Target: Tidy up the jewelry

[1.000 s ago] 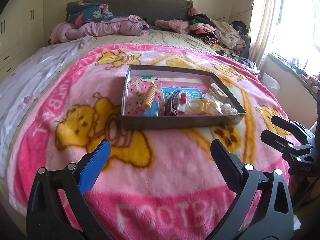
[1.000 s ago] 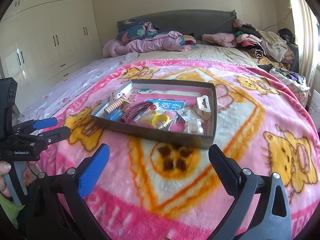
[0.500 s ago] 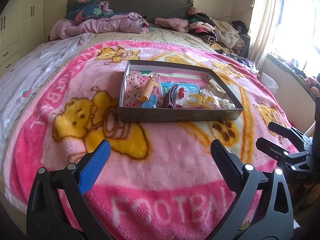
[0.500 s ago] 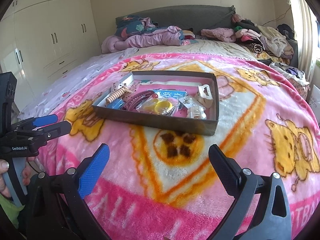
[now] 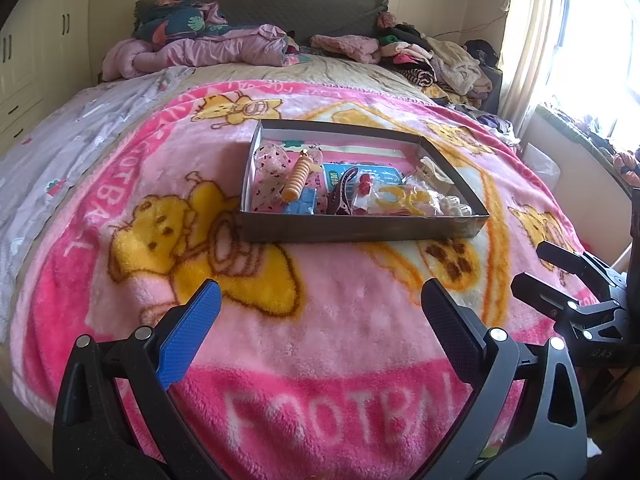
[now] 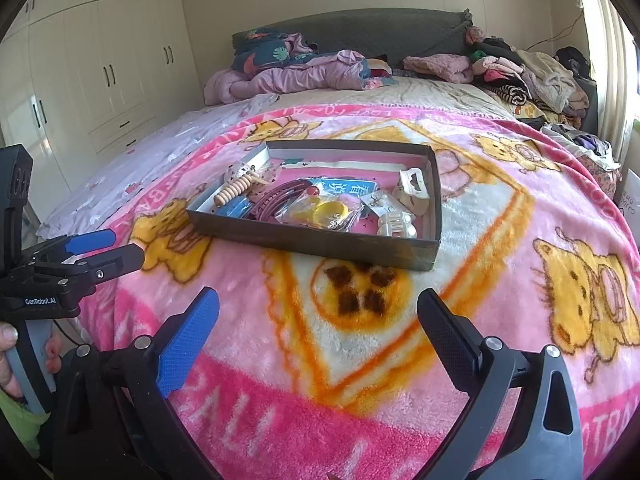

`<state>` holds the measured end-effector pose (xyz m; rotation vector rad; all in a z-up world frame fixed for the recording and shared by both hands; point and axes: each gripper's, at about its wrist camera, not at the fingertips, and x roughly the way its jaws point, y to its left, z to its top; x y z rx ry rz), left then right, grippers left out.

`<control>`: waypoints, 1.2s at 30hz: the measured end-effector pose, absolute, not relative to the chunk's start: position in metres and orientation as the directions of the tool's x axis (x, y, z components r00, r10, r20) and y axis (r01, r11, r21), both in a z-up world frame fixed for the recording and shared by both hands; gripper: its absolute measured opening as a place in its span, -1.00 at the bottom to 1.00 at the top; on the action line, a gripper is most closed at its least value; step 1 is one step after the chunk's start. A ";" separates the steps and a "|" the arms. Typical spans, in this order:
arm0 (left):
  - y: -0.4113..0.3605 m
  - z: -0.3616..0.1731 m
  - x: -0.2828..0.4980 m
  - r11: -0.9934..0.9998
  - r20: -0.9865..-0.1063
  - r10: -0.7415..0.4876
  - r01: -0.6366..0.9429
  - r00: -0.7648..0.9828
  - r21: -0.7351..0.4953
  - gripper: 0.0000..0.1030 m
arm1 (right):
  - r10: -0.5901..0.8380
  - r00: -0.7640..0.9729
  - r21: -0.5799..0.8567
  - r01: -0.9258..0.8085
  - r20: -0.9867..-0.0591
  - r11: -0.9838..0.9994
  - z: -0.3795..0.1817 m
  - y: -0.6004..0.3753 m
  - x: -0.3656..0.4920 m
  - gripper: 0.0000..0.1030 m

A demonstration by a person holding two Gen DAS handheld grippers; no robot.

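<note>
A shallow dark box (image 5: 360, 231) (image 6: 320, 242) sits on the pink bear blanket mid-bed. In it lie a wooden beaded piece (image 5: 298, 179) (image 6: 235, 190), a maroon hairband (image 5: 343, 196) (image 6: 276, 200), yellow rings in a clear bag (image 5: 404, 200) (image 6: 328, 212), a blue card (image 6: 348, 188), and white hair clips (image 6: 396, 224). My left gripper (image 5: 320, 308) is open and empty, above the blanket short of the box. My right gripper (image 6: 318, 316) is open and empty, also short of the box; it shows at the right edge of the left wrist view (image 5: 548, 268).
The pink blanket (image 5: 320, 340) covers the near bed. Folded quilts (image 6: 288, 76) and a clothes pile (image 6: 520, 72) lie at the headboard. White wardrobes (image 6: 100, 80) stand on the left, a window with curtain (image 5: 560, 40) on the right.
Both grippers have tilted or pulled back slightly, so the box sits a little lower and nearer in both views. Both stay open and empty.
</note>
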<state>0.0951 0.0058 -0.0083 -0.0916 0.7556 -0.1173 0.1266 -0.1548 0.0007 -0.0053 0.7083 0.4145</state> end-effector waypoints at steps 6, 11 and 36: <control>0.006 -0.008 0.095 0.990 -0.680 -0.136 0.071 0.721 -0.123 0.78 | 0.367 0.683 0.133 -0.371 -0.631 0.919 0.001 -0.155 0.127 0.88; 0.006 -0.008 0.095 0.990 -0.678 -0.134 0.069 0.722 -0.123 0.78 | 0.366 0.684 0.134 -0.369 -0.631 0.920 0.001 -0.155 0.127 0.88; 0.009 -0.007 0.094 0.991 -0.681 -0.124 0.062 0.721 -0.115 0.78 | 0.367 0.682 0.134 -0.371 -0.632 0.919 0.002 -0.154 0.126 0.88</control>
